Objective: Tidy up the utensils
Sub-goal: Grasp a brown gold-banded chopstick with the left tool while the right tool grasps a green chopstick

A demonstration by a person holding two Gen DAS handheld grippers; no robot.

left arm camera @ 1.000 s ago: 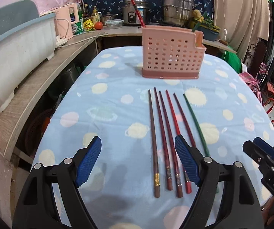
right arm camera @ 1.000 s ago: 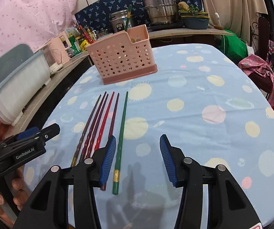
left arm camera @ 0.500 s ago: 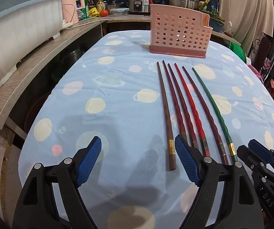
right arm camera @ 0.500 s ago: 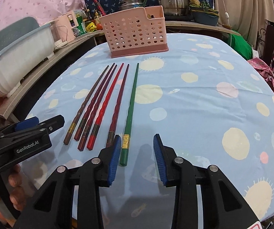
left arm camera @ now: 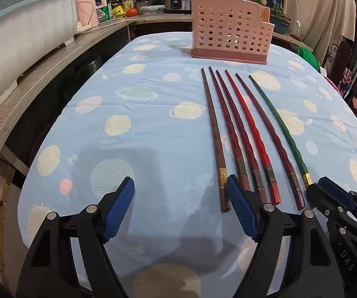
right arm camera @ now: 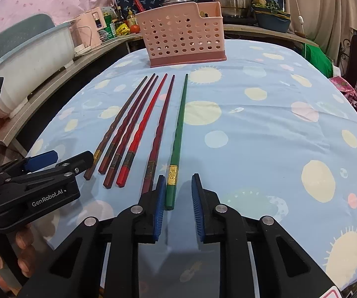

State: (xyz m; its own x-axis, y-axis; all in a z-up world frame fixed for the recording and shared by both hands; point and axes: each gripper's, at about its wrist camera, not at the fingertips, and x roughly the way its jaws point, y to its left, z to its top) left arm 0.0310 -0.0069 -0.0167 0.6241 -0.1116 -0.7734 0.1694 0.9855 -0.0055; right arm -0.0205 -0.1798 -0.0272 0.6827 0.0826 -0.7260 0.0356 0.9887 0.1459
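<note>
Left wrist view: left gripper (left arm camera: pixel 179 213) wide open, empty, near end of brown chopstick (left arm camera: pixel 213 134) just inside its right pad.

Right wrist view: right gripper (right arm camera: pixel 178 207) closing around green chopstick (right arm camera: pixel 178 134), pads apparently not yet pressing; shaft running far toward pink basket (right arm camera: pixel 184 34).

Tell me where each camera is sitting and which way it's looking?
Left wrist: sits on the left gripper, looking down along its open fingers at the chopsticks and the pink basket; the right gripper pokes in.
Right wrist: sits on the right gripper, which has been closing around the green chopstick without pinching it; the left gripper and a hand show.
Both share: the six chopsticks, the basket and the blue tablecloth.
</note>
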